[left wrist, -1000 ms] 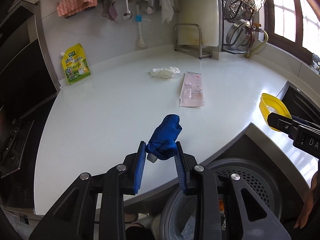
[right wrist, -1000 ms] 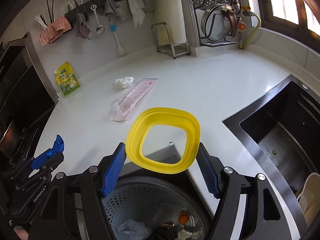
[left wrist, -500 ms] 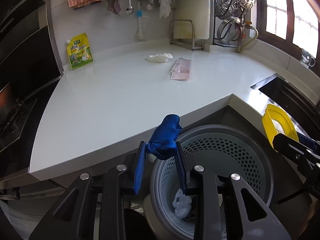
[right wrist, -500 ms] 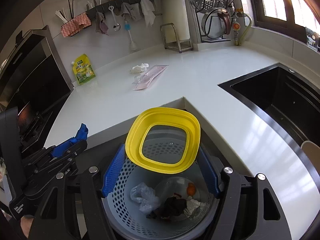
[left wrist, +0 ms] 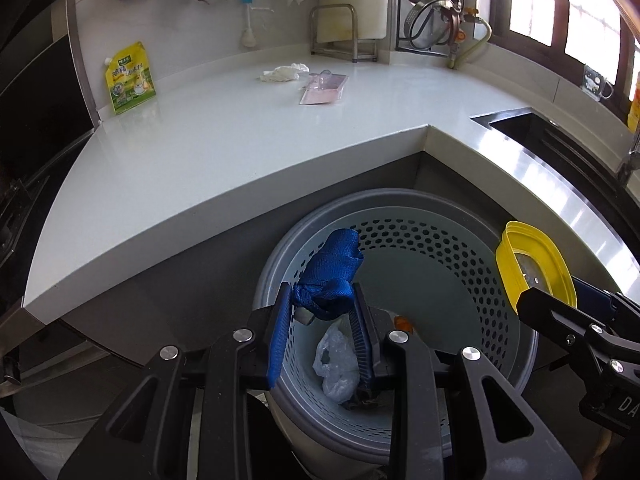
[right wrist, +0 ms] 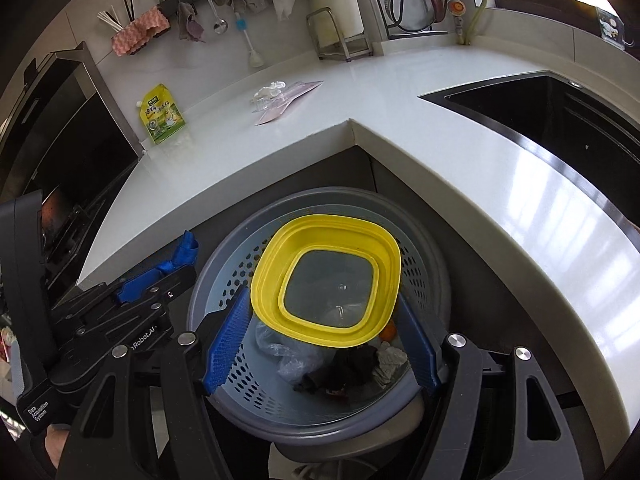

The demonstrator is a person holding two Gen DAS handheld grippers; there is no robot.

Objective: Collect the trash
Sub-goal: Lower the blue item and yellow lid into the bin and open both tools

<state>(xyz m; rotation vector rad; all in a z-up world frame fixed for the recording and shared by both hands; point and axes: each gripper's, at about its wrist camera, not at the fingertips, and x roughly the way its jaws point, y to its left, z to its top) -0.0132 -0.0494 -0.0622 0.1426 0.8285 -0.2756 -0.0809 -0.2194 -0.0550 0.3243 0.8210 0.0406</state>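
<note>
Both grippers loaded, over the grey perforated plastic bin (left wrist: 400, 276).
Left gripper (left wrist: 322, 320): jaws narrow, clamped on a knotted blue woven strap (left wrist: 330, 276), above the bin's near-left rim. Right gripper (right wrist: 324, 340): jaws wide, gripping a yellow-rimmed clear rounded-square lid (right wrist: 326, 276) by its edges, above the bin opening. White tissue wad (left wrist: 284, 73) and pink flat packet (left wrist: 324, 92) lie on the white countertop (left wrist: 200, 160).

Bin (right wrist: 432, 240) bottom behind yellow lid (right wrist: 326, 276)

White countertop (left wrist: 224, 152), yellow-green pouch (left wrist: 129, 80) against the wall, dark sink (right wrist: 560, 120), hanging ladle (right wrist: 218, 20)
</note>
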